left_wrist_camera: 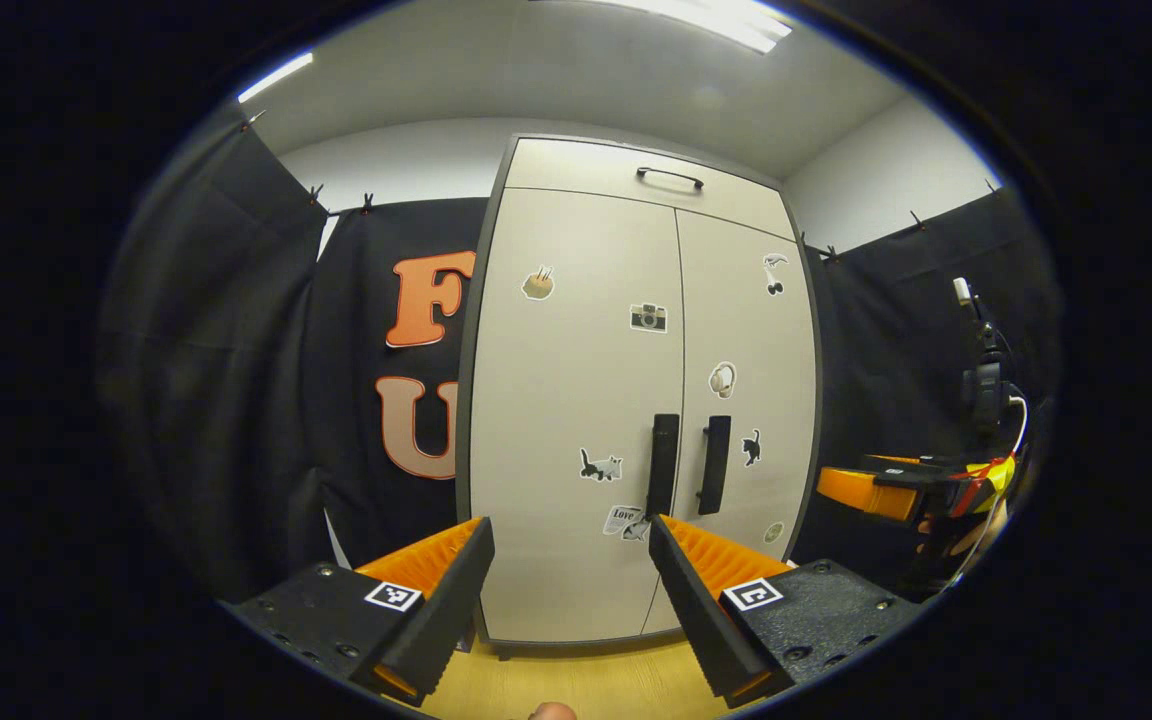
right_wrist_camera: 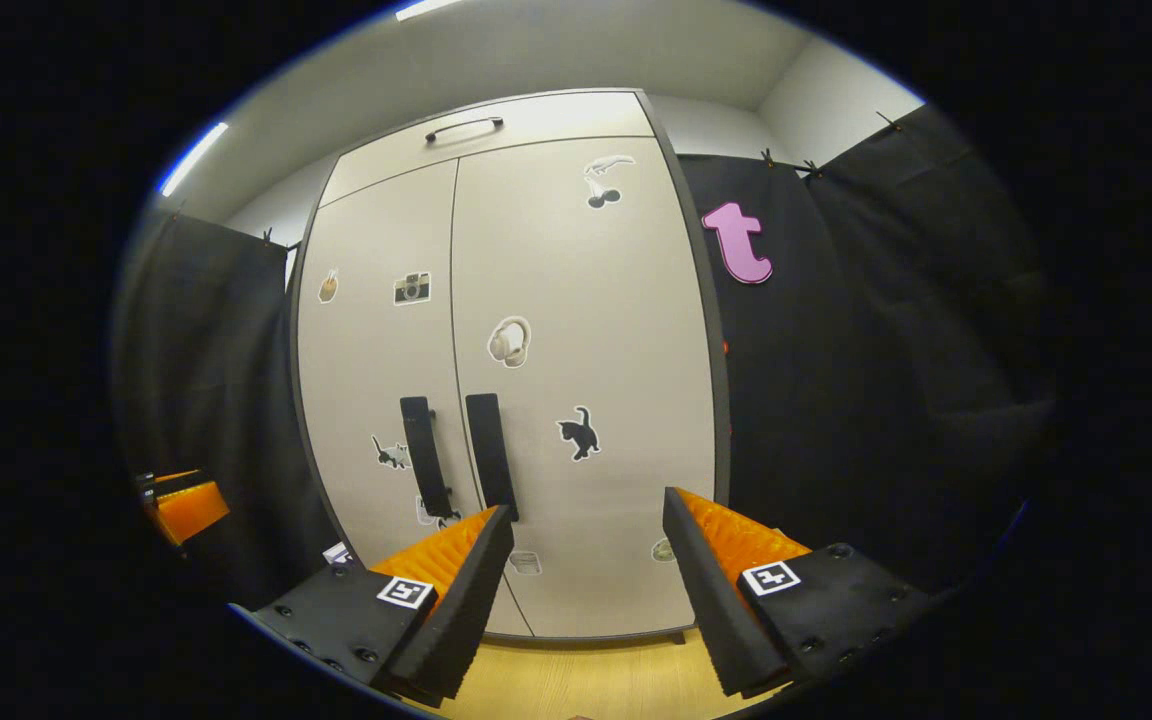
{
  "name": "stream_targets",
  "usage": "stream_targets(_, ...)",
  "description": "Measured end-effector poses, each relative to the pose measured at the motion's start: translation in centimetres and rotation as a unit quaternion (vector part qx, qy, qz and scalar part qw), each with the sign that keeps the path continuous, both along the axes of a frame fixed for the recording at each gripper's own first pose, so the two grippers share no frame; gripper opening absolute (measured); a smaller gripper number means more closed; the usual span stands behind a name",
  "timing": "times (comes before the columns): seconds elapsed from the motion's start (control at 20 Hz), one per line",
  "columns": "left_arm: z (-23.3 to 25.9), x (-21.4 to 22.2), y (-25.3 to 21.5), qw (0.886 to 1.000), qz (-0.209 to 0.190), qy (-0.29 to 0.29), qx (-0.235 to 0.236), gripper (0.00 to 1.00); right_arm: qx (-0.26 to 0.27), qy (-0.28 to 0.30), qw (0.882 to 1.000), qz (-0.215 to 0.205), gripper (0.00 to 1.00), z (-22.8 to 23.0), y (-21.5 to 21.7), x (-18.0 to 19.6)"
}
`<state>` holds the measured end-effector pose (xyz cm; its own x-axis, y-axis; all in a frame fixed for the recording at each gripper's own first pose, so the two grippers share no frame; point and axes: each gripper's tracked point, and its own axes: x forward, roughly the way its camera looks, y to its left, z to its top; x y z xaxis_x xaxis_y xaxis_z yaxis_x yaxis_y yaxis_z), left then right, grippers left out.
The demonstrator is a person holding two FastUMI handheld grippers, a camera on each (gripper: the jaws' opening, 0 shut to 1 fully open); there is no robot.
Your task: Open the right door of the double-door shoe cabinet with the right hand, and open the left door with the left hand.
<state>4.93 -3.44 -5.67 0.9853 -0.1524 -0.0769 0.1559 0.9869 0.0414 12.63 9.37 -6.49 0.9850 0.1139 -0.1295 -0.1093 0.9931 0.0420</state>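
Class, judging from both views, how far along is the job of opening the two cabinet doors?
Done: nothing; the left door and right door are shut. In hand: the left gripper and right gripper are open, short of the handles. Left: both pulls.

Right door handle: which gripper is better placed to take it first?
Right. The right gripper is open facing the right door, whose handle stands just above its left finger. The left gripper faces the left door. Both doors look shut.
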Motion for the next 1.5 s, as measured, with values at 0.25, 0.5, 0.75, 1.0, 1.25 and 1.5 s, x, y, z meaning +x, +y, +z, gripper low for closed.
stream_targets(0.25, -1.5, 0.6, 0.9, 1.0, 0.003, 0.009, 0.01, 0.94, -0.029, -0.014, 0.999, -0.003, 0.96, -0.5, 2.9, 4.4)
stream_targets(0.5, -2.7, 1.2, 1.2, 1.0, -0.004, 0.014, 0.009, 0.94, -0.024, 0.008, 1.0, 0.011, 0.97, -2.0, 6.6, 7.5)
stream_targets(0.75, -4.0, 1.6, 2.3, 1.0, -0.009, 0.015, 0.009, 0.95, -0.031, 0.012, 0.999, 0.005, 0.97, -2.7, 8.0, 10.4)
stream_targets(1.0, -5.1, 1.9, 3.5, 1.0, -0.008, 0.025, -0.008, 0.95, -0.031, 0.003, 0.999, -0.008, 0.94, -2.2, 8.6, 12.5)
stream_targets(1.25, -5.2, 1.5, 5.9, 1.0, 0.009, 0.023, -0.011, 0.95, -0.026, 0.012, 1.0, -0.01, 0.64, -2.5, 9.3, 13.4)
stream_targets(1.5, -4.0, 0.9, 6.8, 1.0, 0.021, 0.003, -0.009, 0.95, -0.024, 0.024, 0.999, -0.013, 0.56, -3.1, 9.7, 13.4)
